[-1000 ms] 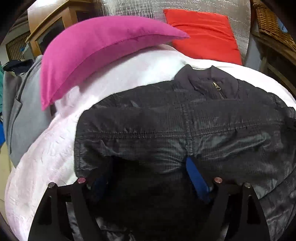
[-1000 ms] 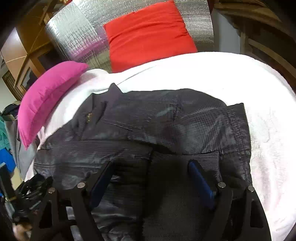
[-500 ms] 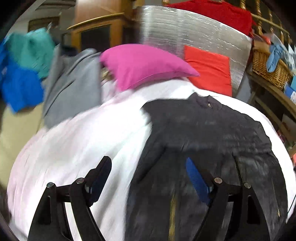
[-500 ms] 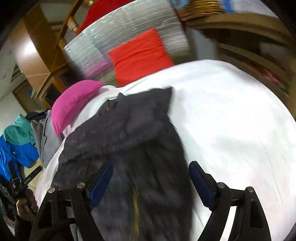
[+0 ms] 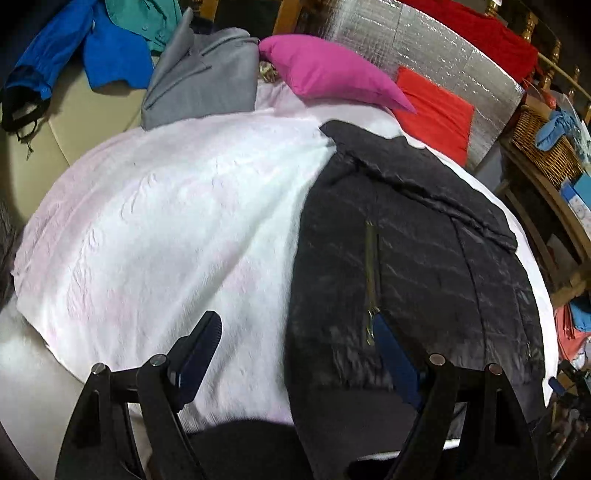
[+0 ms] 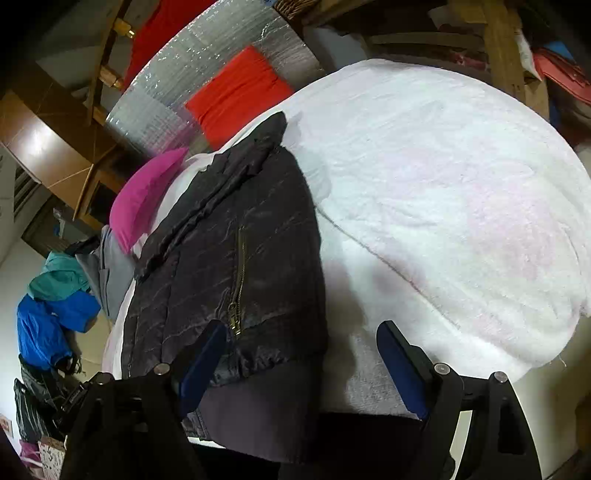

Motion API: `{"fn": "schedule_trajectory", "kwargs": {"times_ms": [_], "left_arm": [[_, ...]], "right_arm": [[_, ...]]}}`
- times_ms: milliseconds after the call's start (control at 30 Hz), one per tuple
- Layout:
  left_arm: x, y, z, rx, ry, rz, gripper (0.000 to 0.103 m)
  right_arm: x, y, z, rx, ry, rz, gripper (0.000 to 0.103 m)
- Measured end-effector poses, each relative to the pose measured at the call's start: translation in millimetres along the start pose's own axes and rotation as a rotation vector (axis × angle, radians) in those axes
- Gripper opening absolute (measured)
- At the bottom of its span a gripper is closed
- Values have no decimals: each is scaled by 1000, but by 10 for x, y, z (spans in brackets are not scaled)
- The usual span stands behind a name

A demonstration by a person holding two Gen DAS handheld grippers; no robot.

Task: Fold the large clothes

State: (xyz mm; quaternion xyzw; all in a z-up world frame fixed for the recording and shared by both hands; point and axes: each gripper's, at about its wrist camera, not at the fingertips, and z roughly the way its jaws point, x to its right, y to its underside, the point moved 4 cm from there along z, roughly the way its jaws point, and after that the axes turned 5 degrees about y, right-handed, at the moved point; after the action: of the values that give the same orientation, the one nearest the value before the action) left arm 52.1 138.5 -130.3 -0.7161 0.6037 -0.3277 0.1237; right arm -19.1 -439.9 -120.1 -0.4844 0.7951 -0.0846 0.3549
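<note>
Black quilted jacket lies folded lengthwise on the white blanket, collar at the far end, hem at the near edge, brass zipper running along its top. In the left wrist view it sits on the right part of the blanket; in the right wrist view on the left part, with bare white blanket filling the right.

Left gripper: jaws wide apart, nothing between the pads. Its left finger hangs over bare blanket, the right finger over the jacket near the zipper's end; contact with the fabric can't be told.

Right gripper: also spread wide, holding nothing. Its left finger is over the jacket's hem corner, the right one over blanket.

Far end: pink pillow, red cushion, silver foil panel. Far left: grey garment, blue garment and teal garment piled on a beige seat. Wicker basket on wooden shelves, far right.
</note>
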Motion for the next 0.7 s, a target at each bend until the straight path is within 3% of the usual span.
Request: {"fn": "schedule_trajectory", "kwargs": {"times_ms": [200,700], "left_arm": [[102,182,64,-62,15,22,84],[89,297,185,-104,5,10,84]], "right_arm": [[-36,110,147,-34,-15,4,86],[-76,161,84,-19,-30,-11,86]]}}
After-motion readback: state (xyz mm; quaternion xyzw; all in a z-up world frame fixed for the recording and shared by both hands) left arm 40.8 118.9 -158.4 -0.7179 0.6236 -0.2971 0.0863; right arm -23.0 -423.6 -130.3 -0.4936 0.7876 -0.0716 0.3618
